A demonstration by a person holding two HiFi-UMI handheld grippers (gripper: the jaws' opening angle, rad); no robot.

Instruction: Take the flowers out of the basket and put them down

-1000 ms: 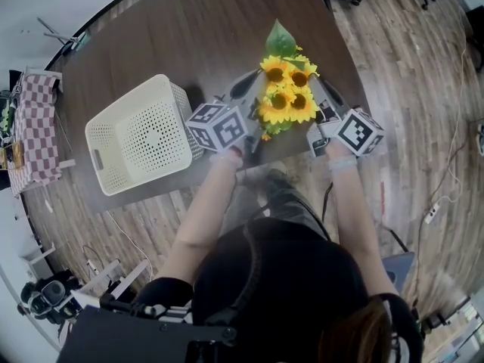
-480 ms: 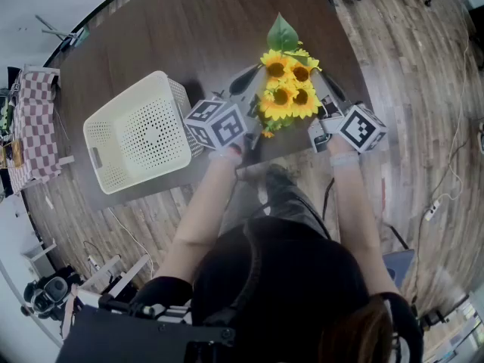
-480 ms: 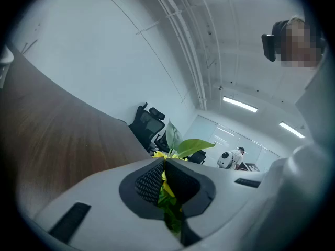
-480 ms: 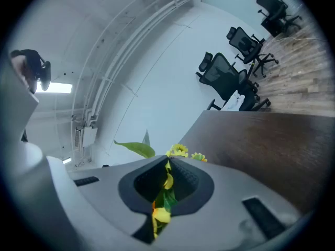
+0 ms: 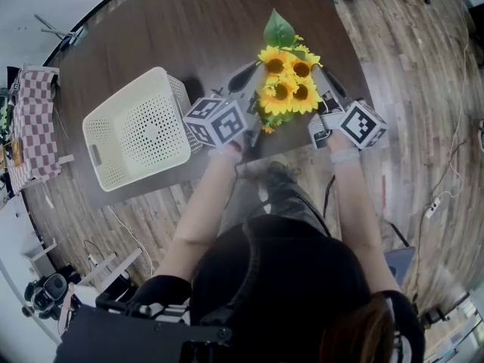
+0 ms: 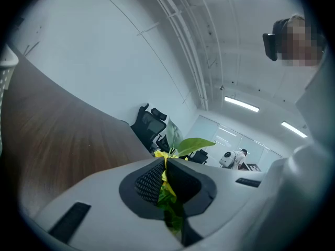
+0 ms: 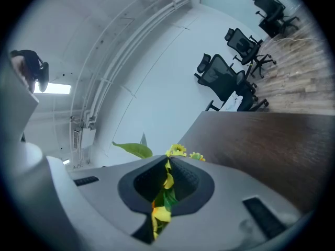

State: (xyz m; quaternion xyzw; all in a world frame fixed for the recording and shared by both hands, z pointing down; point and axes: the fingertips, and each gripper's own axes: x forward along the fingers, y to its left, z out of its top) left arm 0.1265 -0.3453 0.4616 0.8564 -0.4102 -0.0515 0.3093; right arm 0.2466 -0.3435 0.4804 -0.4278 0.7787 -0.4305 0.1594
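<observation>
Both grippers pinch the sunflower bunch over the table, outside the basket.
Left gripper (image 6: 166,179) has its jaws nearly together on the flowers (image 5: 286,82), green foliage pinched between the pads; its jaws have just been opening a little. Right gripper (image 7: 167,182) is clamped narrow on yellow petals and leaves of the same bunch. The flowers sit between the two grippers near the dark table's (image 5: 189,29) near edge, just right of the white perforated basket (image 5: 121,97).

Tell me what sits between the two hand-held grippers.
The sunflowers, in the head view. The left hand-held gripper and right hand-held gripper both clamp them; the left's jaws have just been opening, stems between them.
</observation>
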